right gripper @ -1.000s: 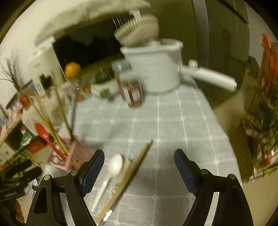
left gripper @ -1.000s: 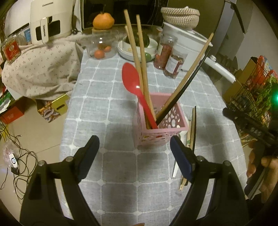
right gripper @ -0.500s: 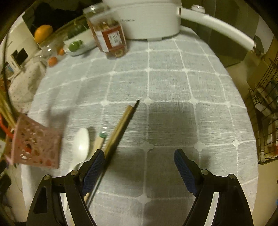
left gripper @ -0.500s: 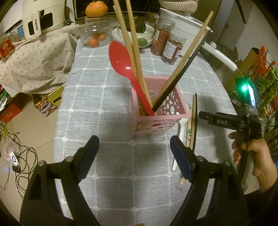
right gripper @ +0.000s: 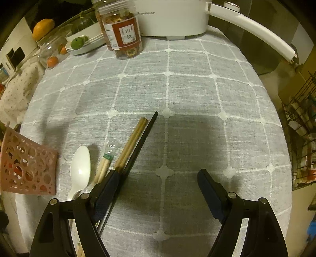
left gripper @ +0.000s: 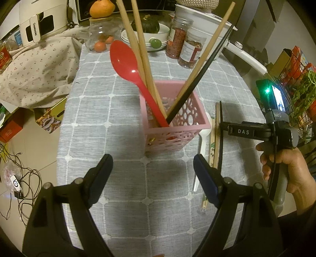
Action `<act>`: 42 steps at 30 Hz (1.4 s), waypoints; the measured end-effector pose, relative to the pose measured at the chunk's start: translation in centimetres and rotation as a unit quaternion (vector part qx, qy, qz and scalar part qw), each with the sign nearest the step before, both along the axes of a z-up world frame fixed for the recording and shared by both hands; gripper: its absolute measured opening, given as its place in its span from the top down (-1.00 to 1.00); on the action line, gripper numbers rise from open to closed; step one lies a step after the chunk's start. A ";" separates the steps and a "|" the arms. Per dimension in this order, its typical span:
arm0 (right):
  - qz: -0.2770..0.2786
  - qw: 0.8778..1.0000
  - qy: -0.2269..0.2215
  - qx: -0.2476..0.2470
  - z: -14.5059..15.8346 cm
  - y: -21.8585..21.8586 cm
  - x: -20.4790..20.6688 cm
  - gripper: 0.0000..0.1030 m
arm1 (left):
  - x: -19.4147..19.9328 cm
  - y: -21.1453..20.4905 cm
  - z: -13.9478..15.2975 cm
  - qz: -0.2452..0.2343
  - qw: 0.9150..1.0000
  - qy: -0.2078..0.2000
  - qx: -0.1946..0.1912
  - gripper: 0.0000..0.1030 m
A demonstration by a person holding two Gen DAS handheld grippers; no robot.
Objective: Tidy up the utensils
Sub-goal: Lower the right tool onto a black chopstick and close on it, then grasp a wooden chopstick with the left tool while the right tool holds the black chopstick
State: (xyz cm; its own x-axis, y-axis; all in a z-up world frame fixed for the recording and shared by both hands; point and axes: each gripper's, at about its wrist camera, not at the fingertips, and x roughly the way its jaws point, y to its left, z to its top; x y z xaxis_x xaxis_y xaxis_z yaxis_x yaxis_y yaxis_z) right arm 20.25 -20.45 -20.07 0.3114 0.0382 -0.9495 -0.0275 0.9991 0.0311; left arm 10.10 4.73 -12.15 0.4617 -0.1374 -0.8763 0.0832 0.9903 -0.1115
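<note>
The right gripper [right gripper: 156, 178] is held wide apart and empty, pointed steeply down at the grey checked tablecloth [right gripper: 197, 94]. Its left finger [right gripper: 107, 189] is seen over the near ends of the loose utensils, while bare cloth is framed between the two fingers. Just beside that finger a black chopstick [right gripper: 142, 138] is laid, with a pair of wooden chopsticks [right gripper: 132, 144] touching it on the basket side. Nearer the pink basket [right gripper: 25, 168] a wrapped pair of chopsticks [right gripper: 103, 168] and a white spoon [right gripper: 81, 168] are laid flat, close to the basket's wall.

The left gripper [left gripper: 152, 174] is likewise held wide and empty, above the cloth just in front of the pink basket [left gripper: 177, 134]. Inside the basket a red spoon [left gripper: 126, 61], wooden chopsticks [left gripper: 142, 49] and a black chopstick [left gripper: 197, 83] are stood leaning. Behind the basket, jars [left gripper: 177, 43] and a white pot [right gripper: 173, 17] are set well apart from it.
</note>
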 end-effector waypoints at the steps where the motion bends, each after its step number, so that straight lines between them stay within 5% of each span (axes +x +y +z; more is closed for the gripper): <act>1: -0.002 1.000 0.002 0.000 0.0 -0.1 0.1 -0.60 | 0.0 0.0 0.0 0.000 1.000 0.000 0.000 -0.62; 9: 0.002 1.000 -0.010 -0.029 -0.2 0.6 0.3 -0.43 | -0.2 -0.4 -0.2 -0.010 1.000 -0.001 0.003 -0.62; 13: 0.003 1.000 -0.005 -0.017 0.3 0.0 1.1 0.64 | -0.6 -0.9 0.0 -0.023 1.000 -0.011 0.013 -0.62; 17: -0.004 1.000 0.009 0.023 0.5 -2.0 0.9 0.81 | -0.9 -1.9 0.3 -0.041 0.999 -0.014 0.009 -0.62; 30: -0.013 0.997 -0.006 0.074 3.8 -7.6 -2.9 0.89 | -1.0 -12.7 -1.5 -0.165 0.986 0.005 0.030 0.05; 42: -0.032 0.993 -0.013 0.112 4.9 -11.9 -3.9 0.88 | 8.3 -18.5 -4.2 -0.119 0.991 0.038 0.037 0.12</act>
